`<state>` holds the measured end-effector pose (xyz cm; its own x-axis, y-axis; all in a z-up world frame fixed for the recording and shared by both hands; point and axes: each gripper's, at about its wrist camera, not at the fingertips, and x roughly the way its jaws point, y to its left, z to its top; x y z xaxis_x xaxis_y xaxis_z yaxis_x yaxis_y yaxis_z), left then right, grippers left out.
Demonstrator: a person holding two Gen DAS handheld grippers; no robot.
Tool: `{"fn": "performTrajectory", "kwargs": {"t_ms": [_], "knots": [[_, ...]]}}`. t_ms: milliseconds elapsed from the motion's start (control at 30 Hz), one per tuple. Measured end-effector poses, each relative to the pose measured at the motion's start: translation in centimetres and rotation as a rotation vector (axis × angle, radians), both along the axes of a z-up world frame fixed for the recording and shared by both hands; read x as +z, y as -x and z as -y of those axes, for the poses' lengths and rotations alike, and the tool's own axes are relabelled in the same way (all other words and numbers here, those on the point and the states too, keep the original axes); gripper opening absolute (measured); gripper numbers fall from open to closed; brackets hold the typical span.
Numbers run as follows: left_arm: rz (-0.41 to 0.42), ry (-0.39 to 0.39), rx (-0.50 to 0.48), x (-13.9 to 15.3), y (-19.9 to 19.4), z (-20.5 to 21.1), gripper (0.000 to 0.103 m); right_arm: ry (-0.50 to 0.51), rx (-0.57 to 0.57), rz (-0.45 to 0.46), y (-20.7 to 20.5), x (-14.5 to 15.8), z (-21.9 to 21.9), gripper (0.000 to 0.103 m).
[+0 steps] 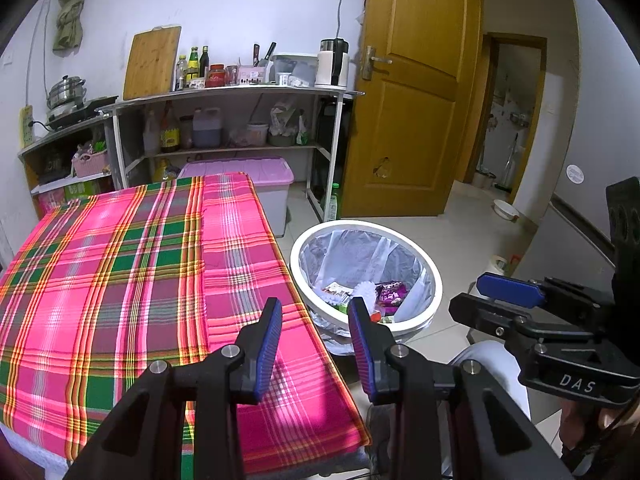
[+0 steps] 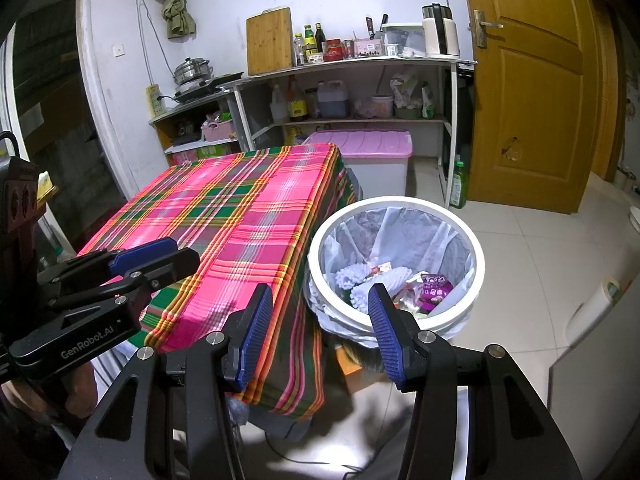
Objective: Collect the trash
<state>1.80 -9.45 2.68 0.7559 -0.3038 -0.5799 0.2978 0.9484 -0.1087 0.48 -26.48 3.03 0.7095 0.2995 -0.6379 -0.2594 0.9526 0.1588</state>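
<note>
Trash (image 2: 434, 286): lying in the white bin (image 2: 476, 248) beside your table (image 1: 120, 264).
Left gripper (image 1: 314, 312): jaws apart, empty.
Right gripper (image 2: 318, 300): jaws apart, empty.

From each wrist we look forward and downward; both views share the plaid tablecloth (image 1: 132, 280) and trash bin (image 2: 394, 208).

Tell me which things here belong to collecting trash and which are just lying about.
For the job: trash bin, its liner bag, wrappers inside it, left gripper, right gripper, both empty.

Just lying about: checked tablecloth, cutting board, kettle, pink-lidded box, green bottle.
</note>
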Motion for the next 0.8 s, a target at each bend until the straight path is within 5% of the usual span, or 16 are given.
{"fn": "performTrajectory", "kwargs": {"t_ms": [800], "knots": [[-0.013,0.004,0.006,-0.69,-0.52,-0.31,0.034,0.000,-0.001,-0.011,-0.21,-0.18,-0.08,0.051]]}}
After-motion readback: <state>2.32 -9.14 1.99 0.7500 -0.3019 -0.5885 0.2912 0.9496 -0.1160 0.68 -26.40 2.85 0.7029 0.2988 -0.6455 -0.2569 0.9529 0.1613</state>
